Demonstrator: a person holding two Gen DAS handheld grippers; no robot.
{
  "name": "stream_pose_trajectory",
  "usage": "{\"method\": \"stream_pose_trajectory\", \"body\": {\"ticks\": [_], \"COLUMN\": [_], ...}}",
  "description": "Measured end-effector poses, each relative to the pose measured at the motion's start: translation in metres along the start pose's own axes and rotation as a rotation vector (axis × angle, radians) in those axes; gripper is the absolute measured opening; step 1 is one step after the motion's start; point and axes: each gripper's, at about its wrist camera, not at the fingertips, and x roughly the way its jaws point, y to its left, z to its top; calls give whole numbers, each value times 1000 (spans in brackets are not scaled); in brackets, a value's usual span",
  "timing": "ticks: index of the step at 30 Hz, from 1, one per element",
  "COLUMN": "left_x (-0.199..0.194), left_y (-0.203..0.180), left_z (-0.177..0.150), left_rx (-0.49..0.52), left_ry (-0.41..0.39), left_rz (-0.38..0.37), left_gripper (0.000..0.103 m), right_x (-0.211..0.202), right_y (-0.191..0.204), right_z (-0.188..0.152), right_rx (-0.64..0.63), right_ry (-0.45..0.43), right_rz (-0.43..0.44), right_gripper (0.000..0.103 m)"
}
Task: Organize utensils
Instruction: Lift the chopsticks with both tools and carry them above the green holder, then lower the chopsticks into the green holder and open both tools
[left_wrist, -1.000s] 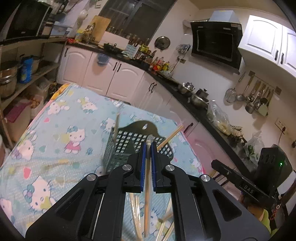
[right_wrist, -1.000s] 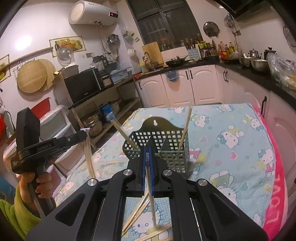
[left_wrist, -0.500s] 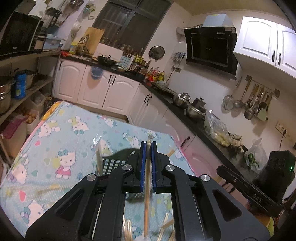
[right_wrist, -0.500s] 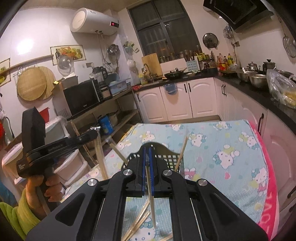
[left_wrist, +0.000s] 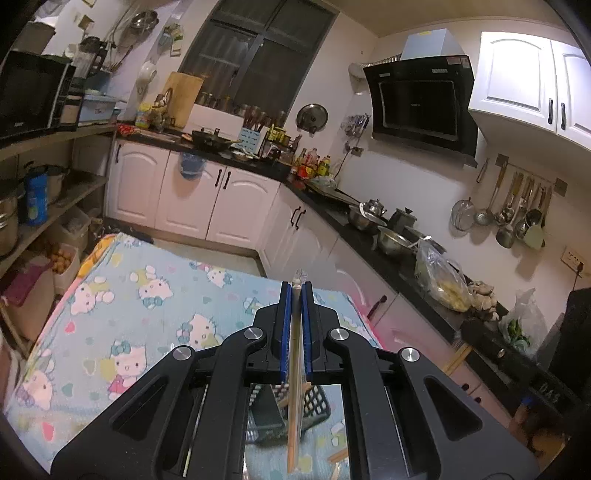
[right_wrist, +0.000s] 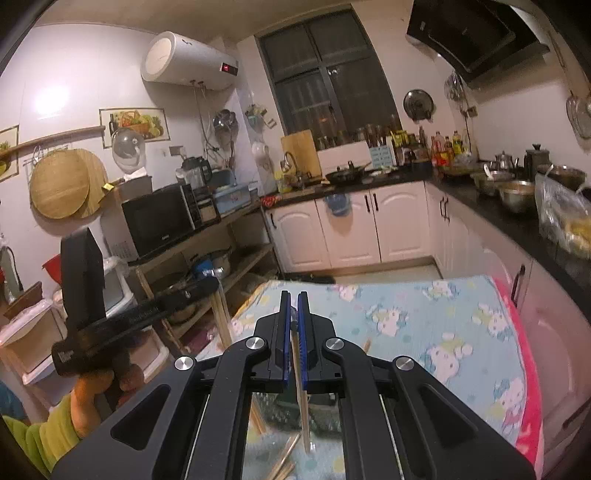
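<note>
My left gripper (left_wrist: 295, 288) is shut on a pale wooden chopstick (left_wrist: 293, 406) that hangs down between the blue pads. Below it, mostly hidden by the jaws, stands the dark mesh utensil basket (left_wrist: 317, 402) on the cartoon-cat tablecloth (left_wrist: 147, 295). My right gripper (right_wrist: 293, 297) is shut on another chopstick (right_wrist: 302, 398), hanging above the same basket (right_wrist: 280, 413). In the right wrist view the left gripper (right_wrist: 216, 282) is at the left, held by a hand in a green sleeve, its chopstick (right_wrist: 223, 321) pointing down.
Several loose chopsticks (right_wrist: 284, 459) lie on the cloth near the basket. The table's pink edge (right_wrist: 524, 369) runs along the right, next to white cabinets (right_wrist: 461, 236). Open shelves with pots (left_wrist: 37, 192) stand on the left. A counter with bowls (left_wrist: 391, 236) lines the wall.
Both grippers have risen, each still shut on its chopstick. The basket has dropped from in front of the fingers to beneath them in both views.
</note>
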Motion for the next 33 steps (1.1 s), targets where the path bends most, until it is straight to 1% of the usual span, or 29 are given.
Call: {"method": "stream_pose_trajectory", "body": {"ticks": [8,13,17,21,30,33], "left_x": [14,23,33,42,58,60], "left_y": [-5,-5,-3,2,17,20], "left_z": [20,21,12,2,-28,-36], "left_rx": [37,48,60,61,58,64], "left_ry": [-81,-130,-147,-149,-117,-120], "left_rz": [42,70,90,107,128,128], "left_gripper": [1,1,1,1,1,1], "right_x": [18,33,43,55,72,76], "right_y": [3,-3,-7,-18,-32,-36], "right_z": [29,32,27,17,-10,-21], "right_rx": [-54,-49,-57,-33,-5,8], "right_ry": [-73,-79,-81,-65,-39,-31], "right_rz": [-51,-59,-81,-91,-96,-98], "right_gripper": [4,4,4,4,4,4]}}
